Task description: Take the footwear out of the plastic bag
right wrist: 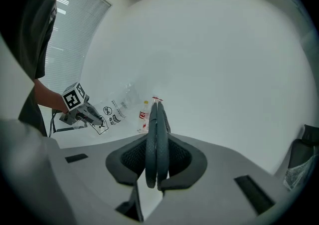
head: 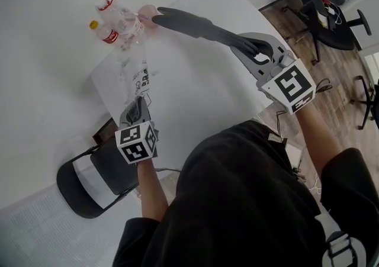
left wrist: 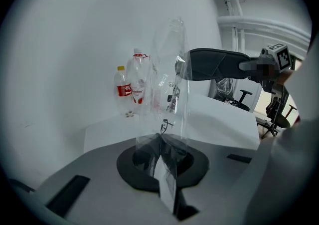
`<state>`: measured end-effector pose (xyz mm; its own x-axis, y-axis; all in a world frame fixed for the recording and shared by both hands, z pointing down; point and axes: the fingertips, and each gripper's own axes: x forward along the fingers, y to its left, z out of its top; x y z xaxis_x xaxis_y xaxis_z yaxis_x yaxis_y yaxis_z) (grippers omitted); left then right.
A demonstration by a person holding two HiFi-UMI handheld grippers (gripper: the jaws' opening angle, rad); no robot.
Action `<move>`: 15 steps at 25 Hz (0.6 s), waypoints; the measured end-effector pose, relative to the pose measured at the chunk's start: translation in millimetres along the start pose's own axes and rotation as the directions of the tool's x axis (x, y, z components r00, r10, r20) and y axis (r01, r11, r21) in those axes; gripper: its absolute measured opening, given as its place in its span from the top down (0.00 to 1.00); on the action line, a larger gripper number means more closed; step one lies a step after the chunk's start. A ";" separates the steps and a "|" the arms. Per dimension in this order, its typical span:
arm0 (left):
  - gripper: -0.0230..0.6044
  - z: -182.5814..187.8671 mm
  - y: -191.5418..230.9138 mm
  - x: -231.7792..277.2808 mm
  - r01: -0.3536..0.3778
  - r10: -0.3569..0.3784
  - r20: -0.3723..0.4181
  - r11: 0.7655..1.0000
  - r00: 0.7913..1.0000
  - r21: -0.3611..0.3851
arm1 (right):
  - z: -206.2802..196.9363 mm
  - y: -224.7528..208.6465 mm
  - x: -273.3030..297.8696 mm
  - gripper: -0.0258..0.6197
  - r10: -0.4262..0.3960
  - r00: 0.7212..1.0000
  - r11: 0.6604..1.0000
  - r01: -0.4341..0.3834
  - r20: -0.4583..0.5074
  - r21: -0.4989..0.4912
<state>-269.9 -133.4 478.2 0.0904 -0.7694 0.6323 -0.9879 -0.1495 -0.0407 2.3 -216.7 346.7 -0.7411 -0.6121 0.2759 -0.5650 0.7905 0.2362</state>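
A pair of flat dark grey footwear point(head: 201, 28) is held sole to sole above the white table point(head: 195, 94). My right gripper point(head: 247, 45) is shut on its near end. It shows edge-on between the pads in the right gripper view point(right wrist: 156, 124). My left gripper point(head: 138, 110) is shut on the near edge of a clear printed plastic bag point(head: 141, 79). The bag point(left wrist: 172, 84) rises straight out of the left gripper point(left wrist: 164, 145). The footwear's far tip point(left wrist: 199, 64) meets the bag's upper part. Whether that tip is inside the bag I cannot tell.
A cola bottle with a yellow cap point(head: 105, 32) and a clear bottle point(head: 124, 20) stand at the table's far left corner, next to a pink object point(head: 147, 11). A grey chair point(head: 95, 180) sits below the left gripper. Office chairs point(head: 331, 17) stand at the right.
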 end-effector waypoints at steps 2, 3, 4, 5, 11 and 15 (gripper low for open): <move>0.92 -1.3 -3.9 1.1 0.007 -0.007 -0.004 1.000 1.000 0.008 | -1.9 1.6 0.8 0.84 0.000 1.000 1.000 0.000 0.000 0.008; 0.92 -1.6 -5.0 1.0 0.009 -0.009 -0.004 1.000 1.000 0.011 | -2.5 2.2 1.0 0.84 -0.001 1.000 1.000 0.001 0.000 0.011; 0.92 -1.6 -5.2 0.7 0.008 -0.008 -0.003 1.000 1.000 0.011 | -2.7 2.6 1.1 0.84 -0.002 1.000 1.000 0.002 0.001 0.013; 0.92 -1.3 -4.8 0.4 0.006 -0.006 -0.002 1.000 1.000 0.009 | -2.6 2.9 1.1 0.84 -0.004 1.000 1.000 0.004 0.001 0.014; 0.92 3.4 -2.5 -2.5 -0.001 0.001 0.005 1.000 1.000 0.005 | 0.7 4.7 1.7 0.84 -0.004 1.000 1.000 0.004 0.015 0.018; 0.92 3.4 -6.9 -1.6 0.010 -0.010 0.000 1.000 1.000 0.011 | 0.1 7.4 1.9 0.84 0.007 1.000 1.000 -0.007 0.010 0.009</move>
<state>-262.8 -133.3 474.8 0.1007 -0.7676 0.6330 -0.9855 -0.1642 -0.0423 -3.3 -212.0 349.0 -0.7485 -0.6064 0.2684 -0.5630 0.7950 0.2259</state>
